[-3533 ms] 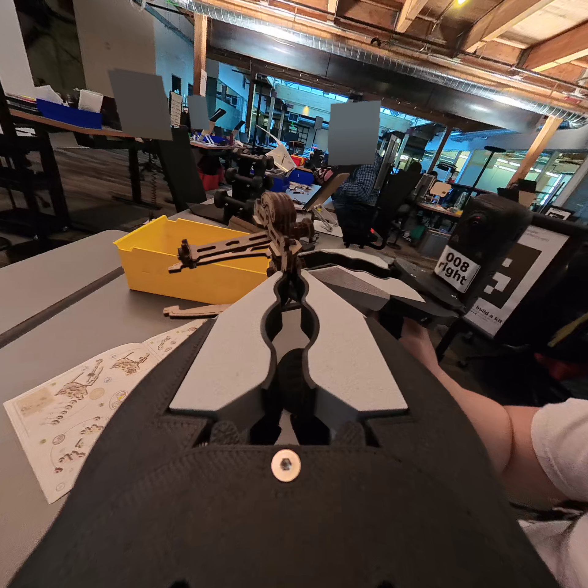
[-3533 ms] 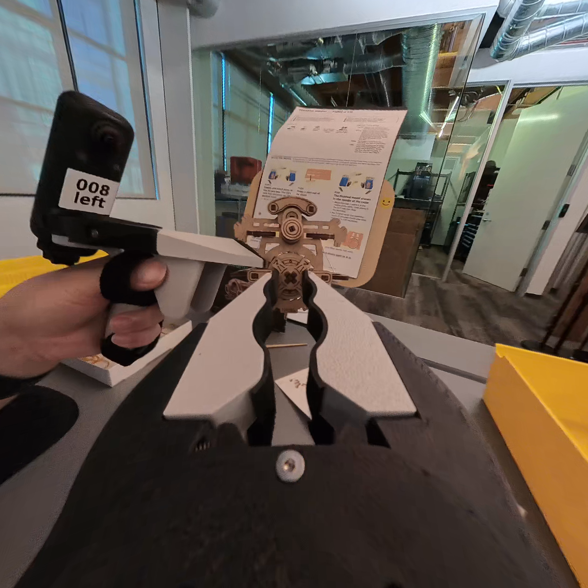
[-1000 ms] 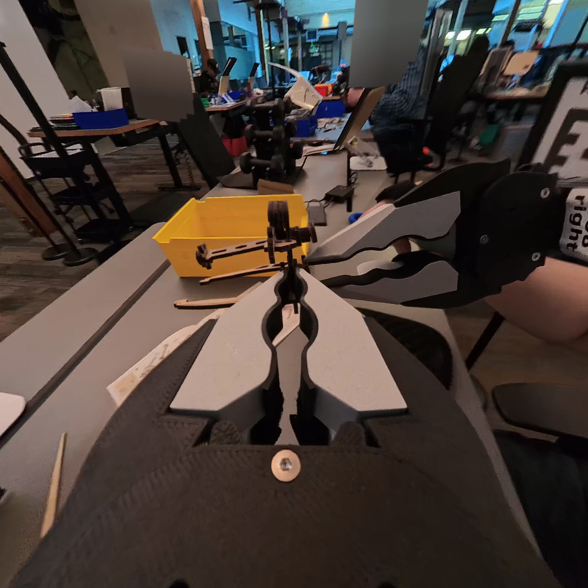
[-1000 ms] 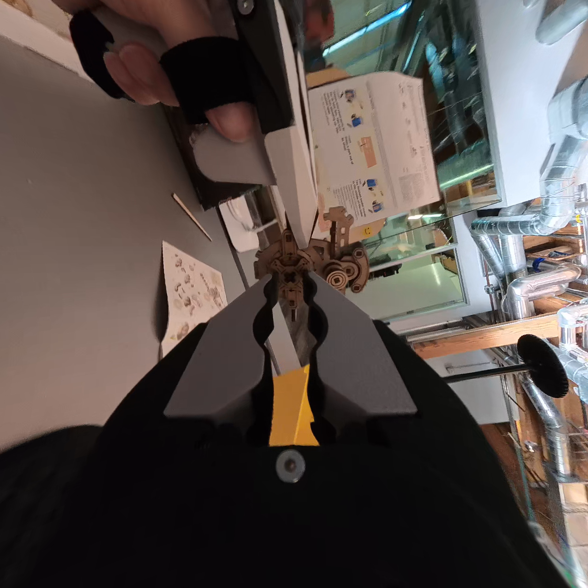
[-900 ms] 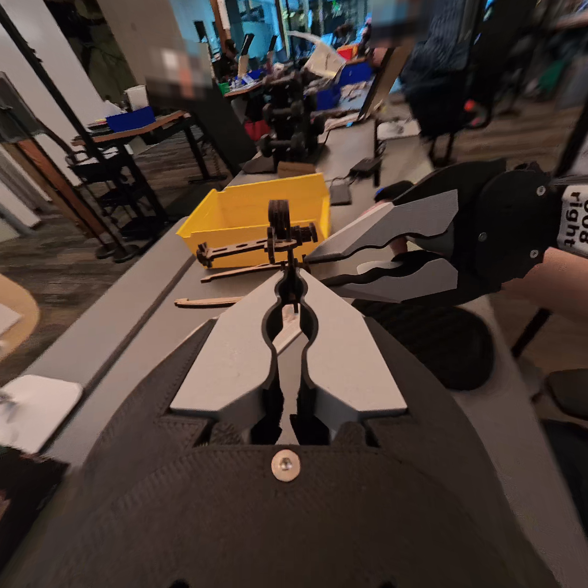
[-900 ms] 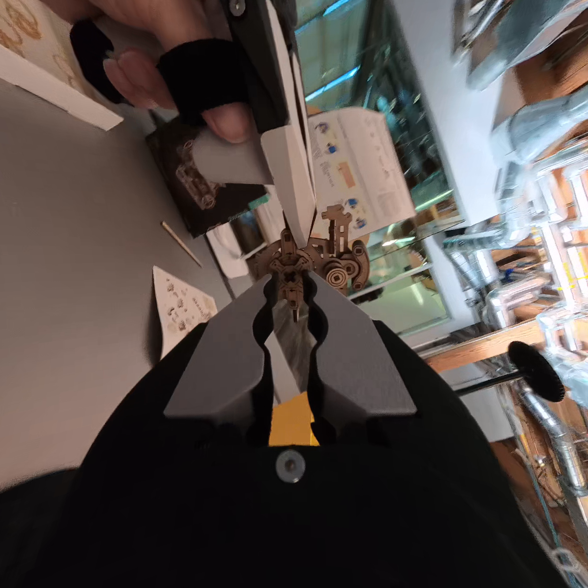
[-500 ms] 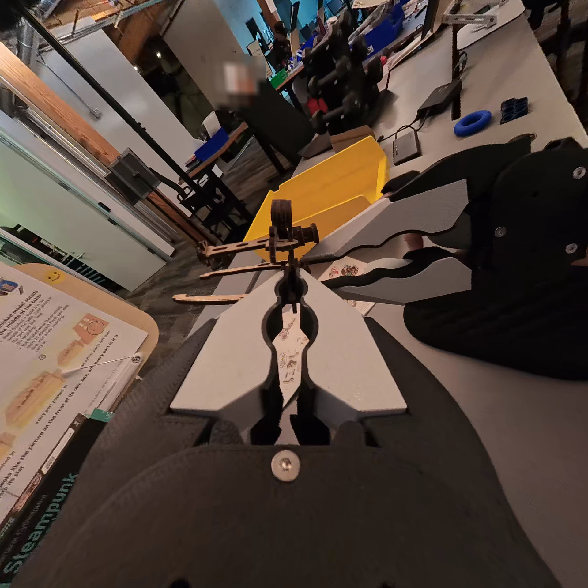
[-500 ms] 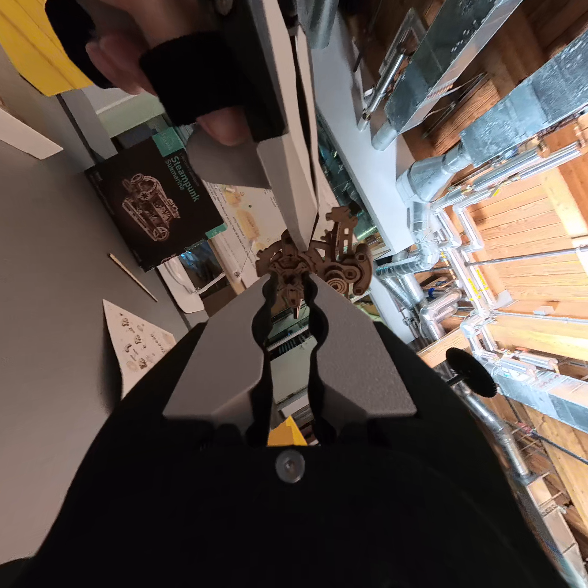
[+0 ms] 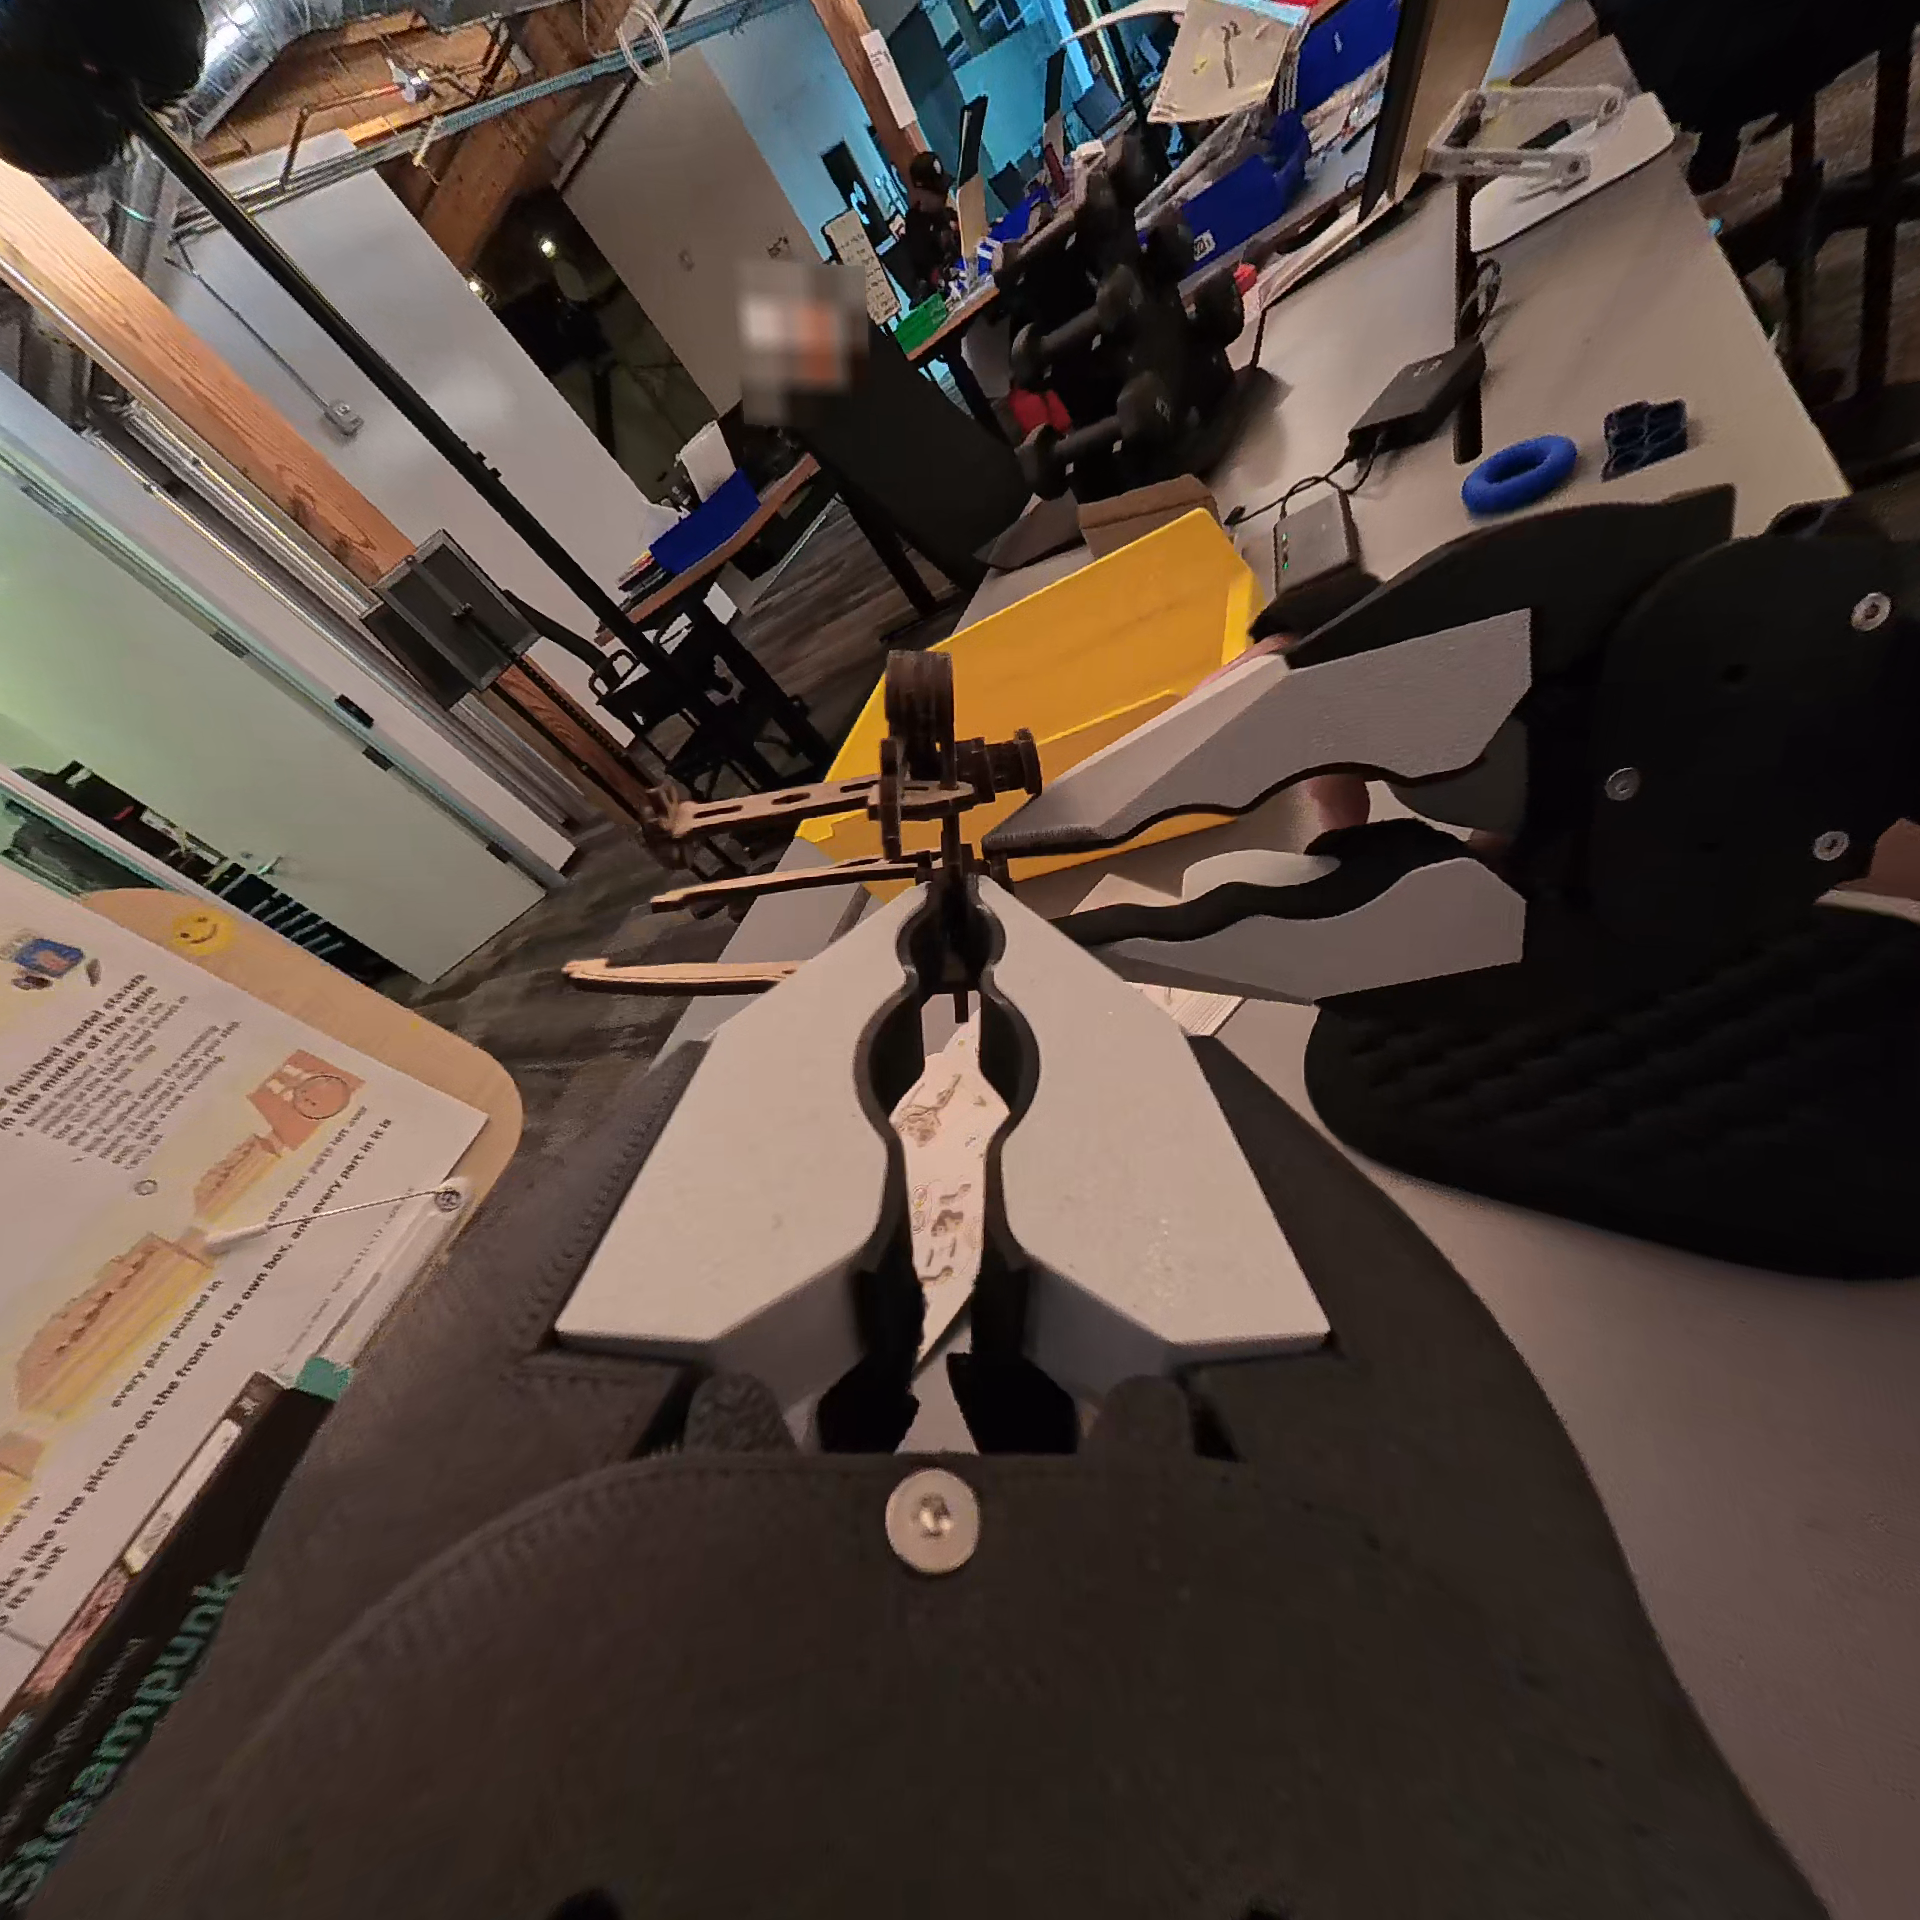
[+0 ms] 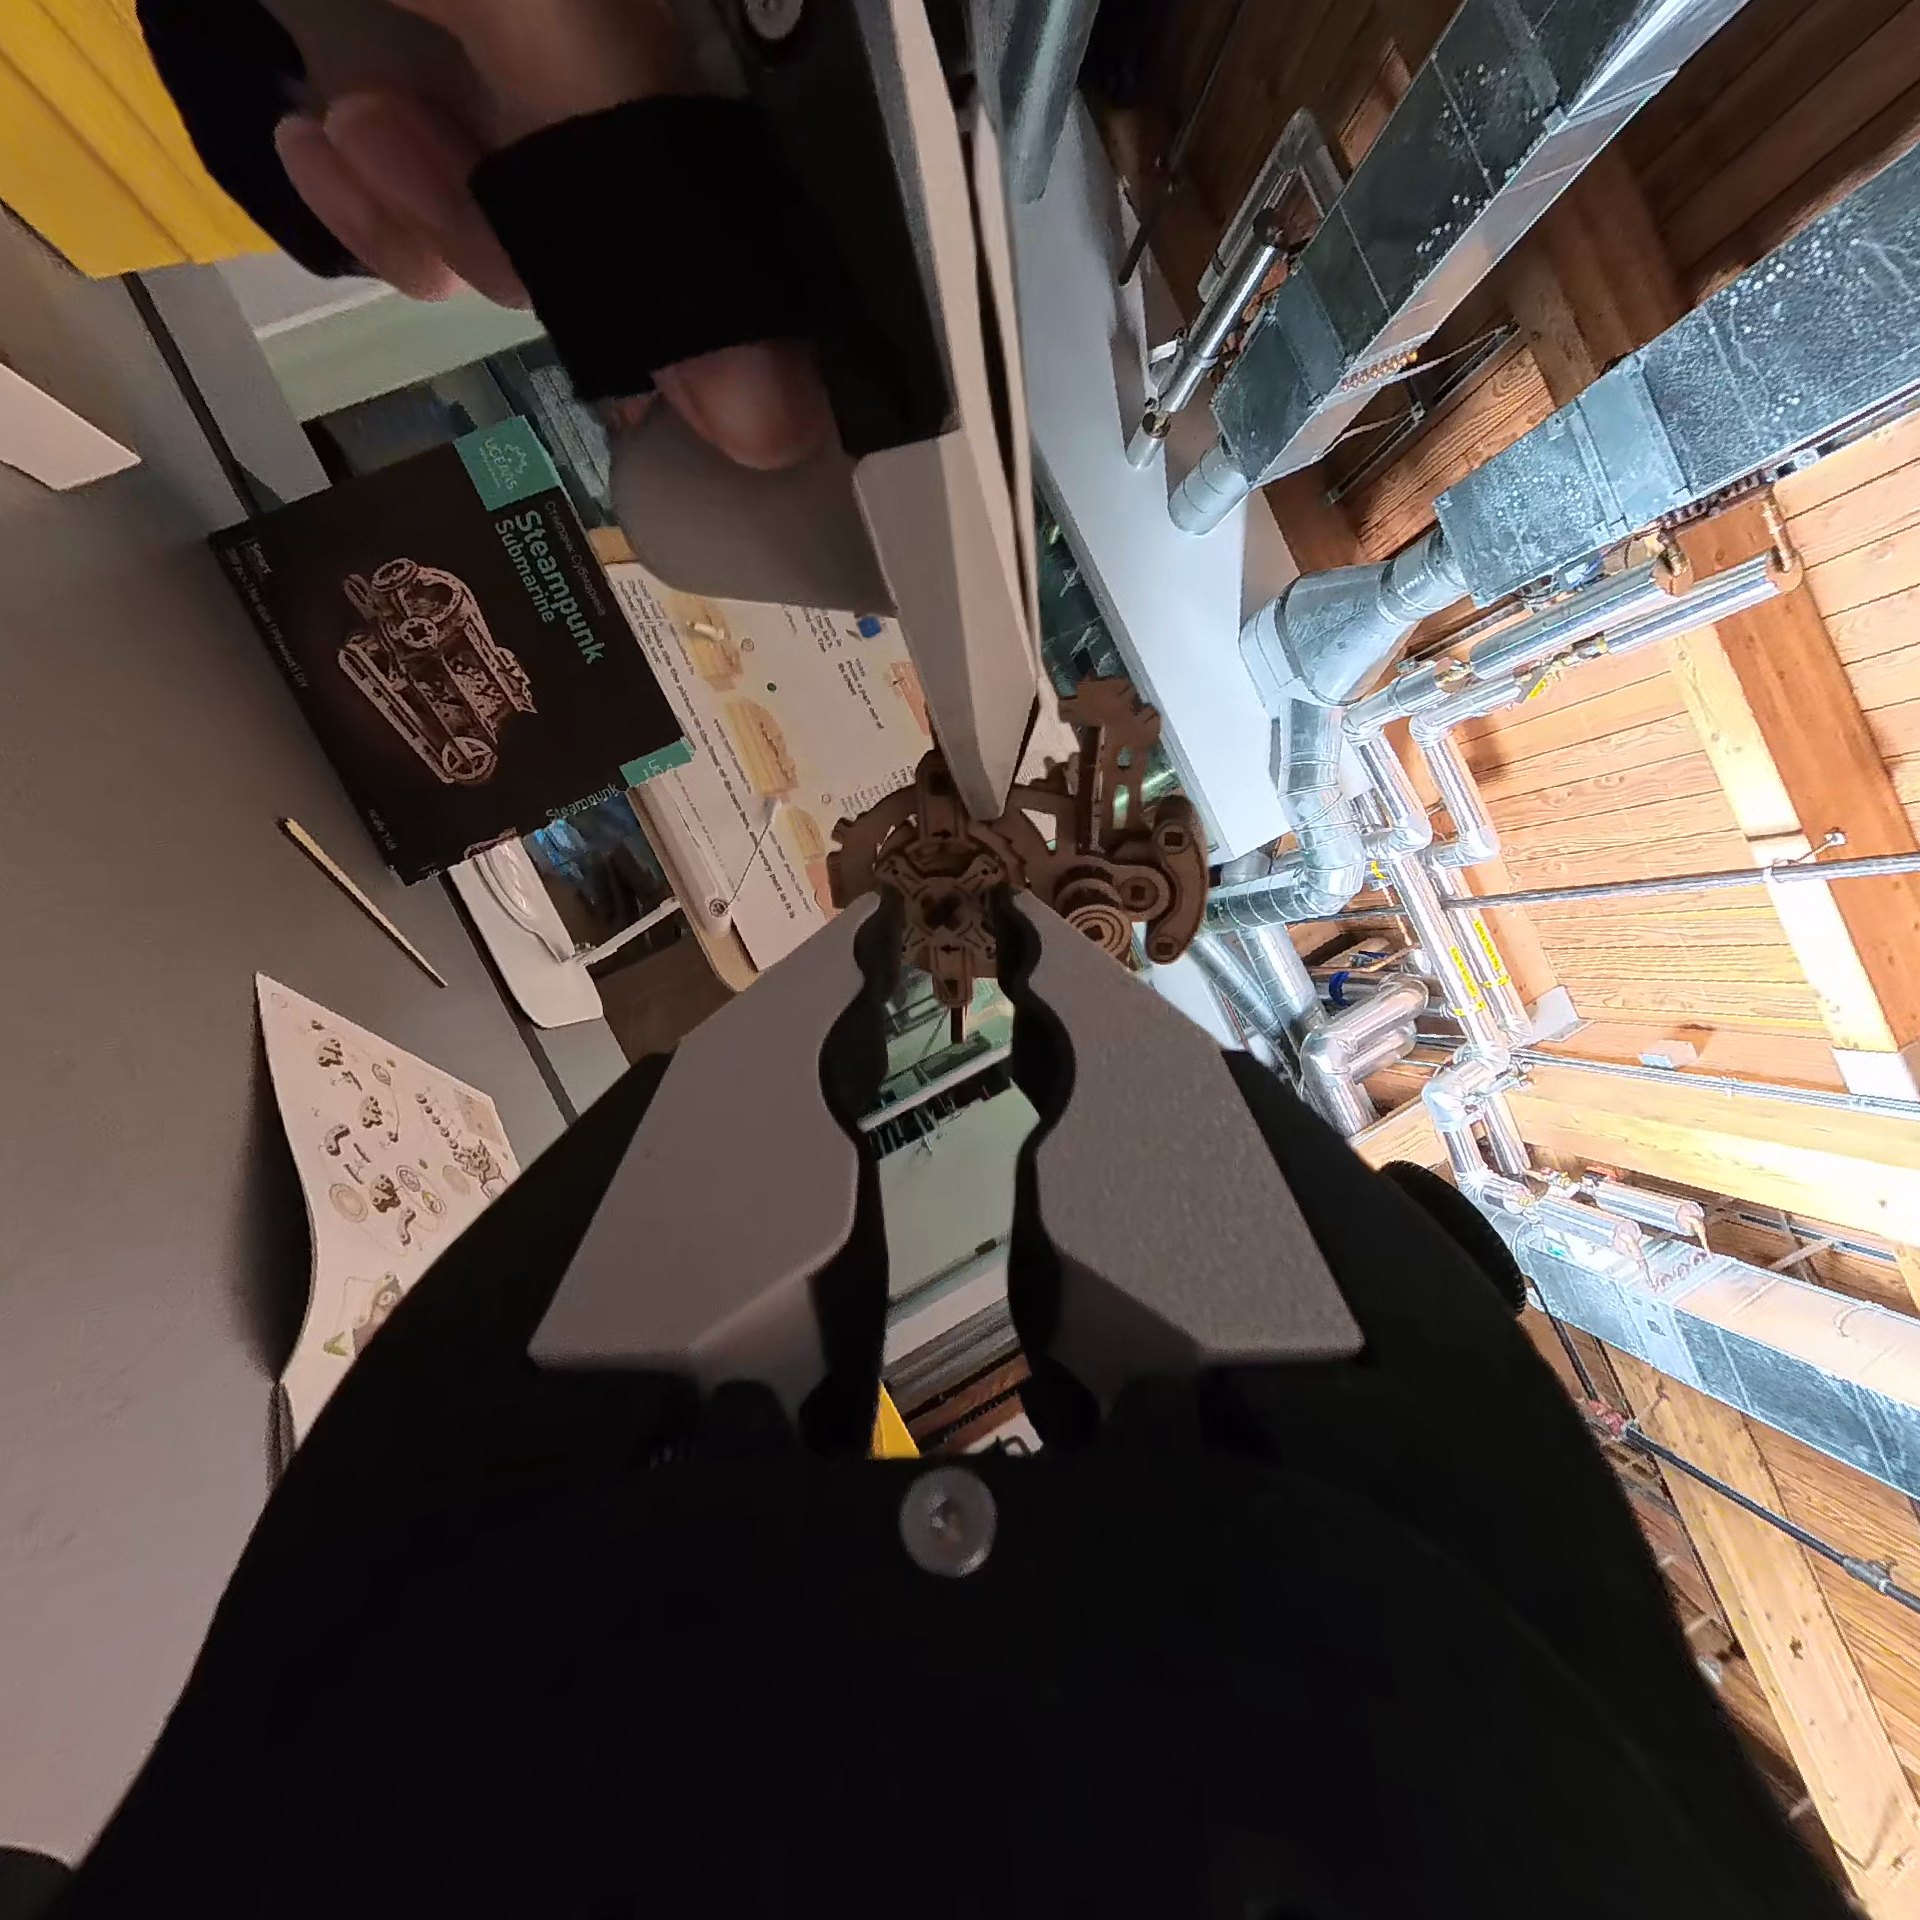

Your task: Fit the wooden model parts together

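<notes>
A small brown wooden model [image 9: 914, 790] of gears and arms hangs above the grey table [image 9: 1662, 1403], held from two sides. My left gripper [image 9: 951, 920] is shut on its lower stem. My right gripper [image 9: 1003, 862] comes in from the right, its fingers [image 9: 1278, 748] closed at the model's side. In the right wrist view my right gripper [image 10: 948, 920] is shut on the model's cross-shaped hub [image 10: 940, 894]. The left gripper [image 10: 987, 795] reaches down from above to the same model, held by a hand [image 10: 582, 208].
A yellow bin [image 9: 1049, 665] stands behind the model. A loose wooden strip [image 9: 675, 971], a thin stick [image 10: 358, 899] and a printed parts leaf [image 10: 384, 1143] lie on the table. A black kit box [image 10: 447, 655] and an instruction board [image 9: 156, 1143] are at the left. Only a small space, under 4 cm, lies between the two pairs of fingers.
Both grippers have kept their grip and swung the model together. The right wrist view has rolled about a quarter turn, and the left wrist view has panned left towards the instruction board.
</notes>
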A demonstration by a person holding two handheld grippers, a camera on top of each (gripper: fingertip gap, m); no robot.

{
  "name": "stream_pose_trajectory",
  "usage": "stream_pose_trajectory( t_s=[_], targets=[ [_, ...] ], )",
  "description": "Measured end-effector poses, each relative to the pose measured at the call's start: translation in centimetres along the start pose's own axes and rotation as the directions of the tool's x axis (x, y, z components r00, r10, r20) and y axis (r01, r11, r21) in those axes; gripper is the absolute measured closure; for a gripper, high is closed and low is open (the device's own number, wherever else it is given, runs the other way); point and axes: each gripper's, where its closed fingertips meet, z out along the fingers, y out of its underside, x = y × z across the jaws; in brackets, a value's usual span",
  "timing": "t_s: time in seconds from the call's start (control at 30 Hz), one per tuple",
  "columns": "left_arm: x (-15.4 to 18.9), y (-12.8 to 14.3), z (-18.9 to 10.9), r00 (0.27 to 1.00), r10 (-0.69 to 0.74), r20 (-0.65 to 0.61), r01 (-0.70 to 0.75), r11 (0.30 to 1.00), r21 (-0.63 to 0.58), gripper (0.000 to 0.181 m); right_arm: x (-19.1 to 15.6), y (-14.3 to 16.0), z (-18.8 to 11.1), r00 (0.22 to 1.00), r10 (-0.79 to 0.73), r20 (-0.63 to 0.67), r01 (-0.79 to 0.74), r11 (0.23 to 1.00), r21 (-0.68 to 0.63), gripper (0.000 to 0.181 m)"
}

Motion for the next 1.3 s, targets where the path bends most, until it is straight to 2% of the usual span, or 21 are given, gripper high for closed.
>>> stream_pose_trajectory(
  t_s=[0.17,0.3,0.4,0.57,0.73,1.1,1.2,1.3],
  targets=[
    [-1.0,0.0,-0.1,0.984,-0.166,-0.059,0.169,0.984,0.054,0.181,0.2,0.0,0.9,0.998,-0.017,0.06,0.021,0.998,-0.067,0.16],
    [-2.7,-0.2,-0.7,0.887,-0.421,-0.187,0.446,0.887,0.119,0.181,0.3,-0.4,1.8,0.987,0.001,0.161,0.019,0.992,-0.123,0.151],
    [-3.6,-0.1,-1.0,0.833,-0.497,-0.245,0.537,0.833,0.136,0.181,0.7,-0.9,2.2,0.979,-0.034,0.203,0.065,0.987,-0.147,0.152],
    [-3.9,0.1,-1.2,0.811,-0.513,-0.283,0.56,0.82,0.12,0.181,0.1,-1.1,2.6,0.947,-0.064,0.315,0.133,0.97,-0.201,0.158],
    [-3.6,0.2,-1.2,0.808,-0.506,-0.301,0.554,0.827,0.097,0.181,0.3,-1.2,2.5,0.933,-0.118,0.341,0.211,0.944,-0.252,0.164],
    [-3.2,-0.9,-2.2,0.795,-0.495,-0.35,0.557,0.825,0.098,0.181,1.7,-2.4,2.3,0.935,-0.093,0.343,0.201,0.934,-0.294,0.162],
    [-3.0,-1.7,-2.7,0.794,-0.486,-0.366,0.556,0.824,0.112,0.181,1.7,-2.9,2.1,0.936,-0.014,0.351,0.129,0.943,-0.308,0.166],
    [-3.0,-1.8,-2.8,0.802,-0.475,-0.363,0.546,0.829,0.12,0.181,2.0,-2.9,2.1,0.935,-0.006,0.354,0.124,0.942,-0.312,0.168]
  ],
)
